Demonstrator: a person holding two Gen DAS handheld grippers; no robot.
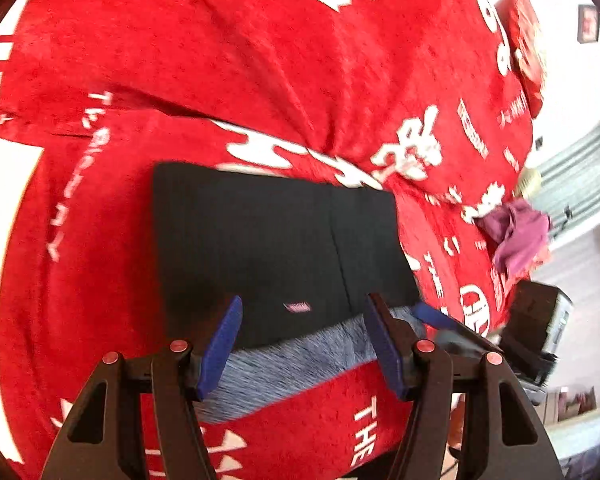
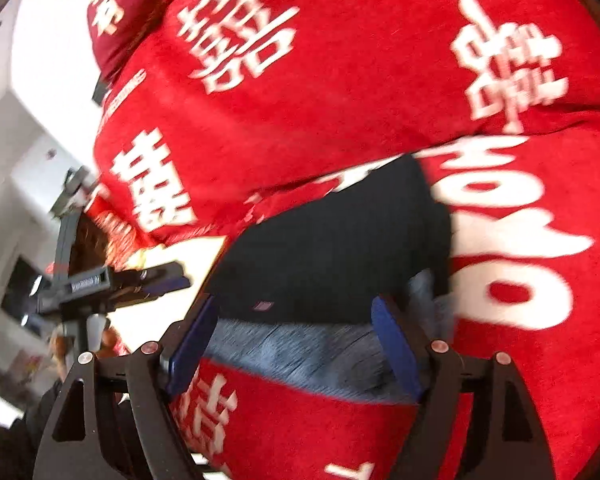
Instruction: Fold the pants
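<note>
The black pants (image 1: 268, 240) lie folded into a flat rectangle on a red blanket, with a grey-blue waistband (image 1: 284, 364) along the near edge and a small pink label near it. My left gripper (image 1: 304, 344) is open, its blue pads spread just above the waistband, holding nothing. In the right wrist view the same pants (image 2: 332, 256) and waistband (image 2: 300, 356) lie ahead. My right gripper (image 2: 296, 344) is open over the waistband and empty. The other gripper's blue tip (image 1: 432, 316) pokes in at the pants' right edge.
The red blanket (image 1: 260, 60) with white characters covers the bed. A crumpled purple garment (image 1: 516, 240) lies at its right edge. A red pillow (image 1: 528, 44) sits far right. A dark box (image 1: 536, 328) stands beside the bed. The left gripper's body (image 2: 100, 280) shows at left.
</note>
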